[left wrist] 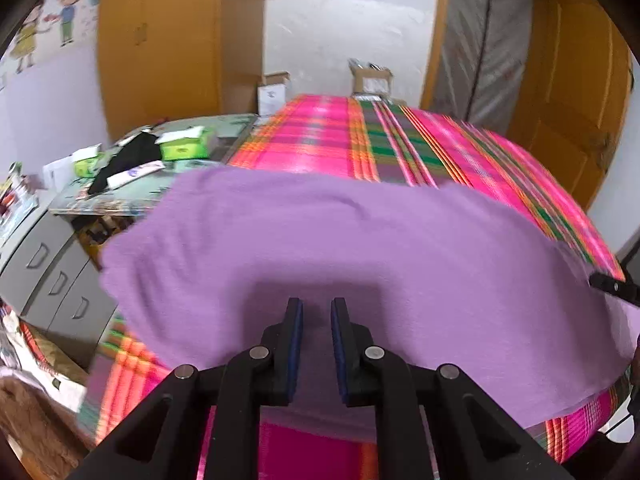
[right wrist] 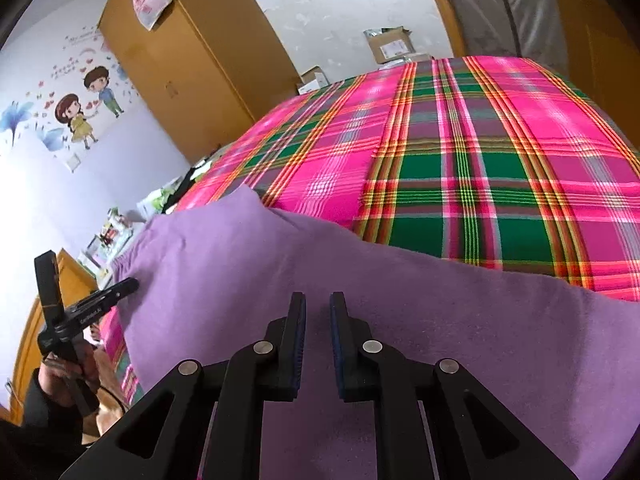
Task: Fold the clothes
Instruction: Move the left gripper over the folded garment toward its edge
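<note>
A purple garment (left wrist: 340,248) lies spread flat across the near part of a bed covered in a pink and green plaid sheet (left wrist: 332,136). My left gripper (left wrist: 316,304) hovers over the garment's near edge, its jaws a narrow gap apart with nothing between them. My right gripper (right wrist: 318,298) stands the same way over the garment (right wrist: 400,320), open by a small gap and holding nothing. In the right wrist view the left gripper (right wrist: 130,284), held by a hand (right wrist: 68,364), reaches the cloth's left edge. The right gripper's tip (left wrist: 612,286) shows at the cloth's right side.
The plaid sheet (right wrist: 480,152) stretches far beyond the garment. Left of the bed stands a cluttered table (left wrist: 120,184) with green boxes (left wrist: 184,146) above grey drawers (left wrist: 52,276). Cardboard boxes (left wrist: 370,78) sit past the bed's far end. Wooden wardrobe (right wrist: 192,60) and door (left wrist: 572,92) flank the room.
</note>
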`<move>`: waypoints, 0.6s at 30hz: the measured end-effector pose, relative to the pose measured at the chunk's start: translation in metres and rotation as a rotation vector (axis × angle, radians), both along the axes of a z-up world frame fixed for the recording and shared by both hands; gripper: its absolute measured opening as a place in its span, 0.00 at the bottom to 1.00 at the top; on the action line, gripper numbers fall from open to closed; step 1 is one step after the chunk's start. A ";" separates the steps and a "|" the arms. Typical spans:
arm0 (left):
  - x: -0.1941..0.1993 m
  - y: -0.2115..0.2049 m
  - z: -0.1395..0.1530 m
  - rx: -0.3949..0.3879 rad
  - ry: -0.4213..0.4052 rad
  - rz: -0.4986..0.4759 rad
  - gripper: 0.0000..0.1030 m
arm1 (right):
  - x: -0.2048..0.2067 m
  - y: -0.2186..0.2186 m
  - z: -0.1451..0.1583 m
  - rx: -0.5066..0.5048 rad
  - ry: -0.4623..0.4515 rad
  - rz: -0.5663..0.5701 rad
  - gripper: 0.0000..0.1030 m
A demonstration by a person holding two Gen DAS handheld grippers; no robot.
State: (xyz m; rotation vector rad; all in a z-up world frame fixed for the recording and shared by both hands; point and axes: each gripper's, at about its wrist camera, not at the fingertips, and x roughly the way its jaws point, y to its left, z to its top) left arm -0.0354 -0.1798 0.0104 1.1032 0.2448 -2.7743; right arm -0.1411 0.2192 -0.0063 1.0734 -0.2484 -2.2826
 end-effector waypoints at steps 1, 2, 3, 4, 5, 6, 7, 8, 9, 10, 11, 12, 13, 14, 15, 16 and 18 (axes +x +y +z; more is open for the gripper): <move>0.004 -0.010 0.001 0.008 0.011 0.031 0.14 | 0.001 0.000 0.001 0.000 0.004 0.002 0.13; 0.008 -0.020 0.002 0.015 0.021 0.062 0.15 | 0.002 0.000 0.002 -0.003 0.006 0.004 0.13; 0.012 -0.029 0.002 0.032 0.030 0.087 0.19 | 0.003 0.000 0.002 -0.007 0.007 0.008 0.13; 0.015 -0.037 0.002 0.054 0.036 0.109 0.22 | 0.003 -0.001 0.003 -0.009 0.007 0.011 0.13; 0.018 -0.045 0.001 0.075 0.043 0.131 0.27 | 0.003 -0.001 0.004 -0.011 0.008 0.015 0.13; 0.021 -0.054 0.000 0.097 0.050 0.153 0.28 | 0.003 -0.002 0.004 -0.012 0.008 0.020 0.13; 0.024 -0.062 0.000 0.119 0.057 0.175 0.28 | 0.002 -0.003 0.004 -0.014 0.009 0.025 0.13; 0.027 -0.070 -0.001 0.141 0.063 0.197 0.29 | 0.002 -0.005 0.004 -0.015 0.010 0.030 0.13; 0.030 -0.078 -0.001 0.163 0.070 0.220 0.30 | 0.002 -0.007 0.004 -0.016 0.010 0.034 0.13; 0.032 -0.084 -0.002 0.187 0.077 0.230 0.31 | 0.002 -0.007 0.004 -0.019 0.011 0.037 0.13; 0.033 -0.089 -0.003 0.213 0.084 0.235 0.32 | 0.001 -0.008 0.004 -0.021 0.011 0.040 0.13; 0.033 -0.093 -0.005 0.232 0.087 0.240 0.32 | 0.001 -0.009 0.004 -0.023 0.012 0.043 0.14; 0.032 -0.096 -0.006 0.248 0.087 0.245 0.33 | 0.001 -0.010 0.005 -0.024 0.012 0.044 0.14; 0.031 -0.100 -0.008 0.264 0.088 0.251 0.33 | 0.001 -0.011 0.005 -0.024 0.012 0.044 0.14; 0.031 -0.103 -0.010 0.281 0.088 0.256 0.33 | 0.001 -0.011 0.005 -0.025 0.012 0.045 0.14; 0.030 -0.107 -0.011 0.297 0.089 0.262 0.33 | 0.001 -0.012 0.005 -0.026 0.013 0.046 0.13; 0.030 -0.114 -0.015 0.327 0.092 0.284 0.33 | 0.001 -0.012 0.005 -0.028 0.015 0.047 0.14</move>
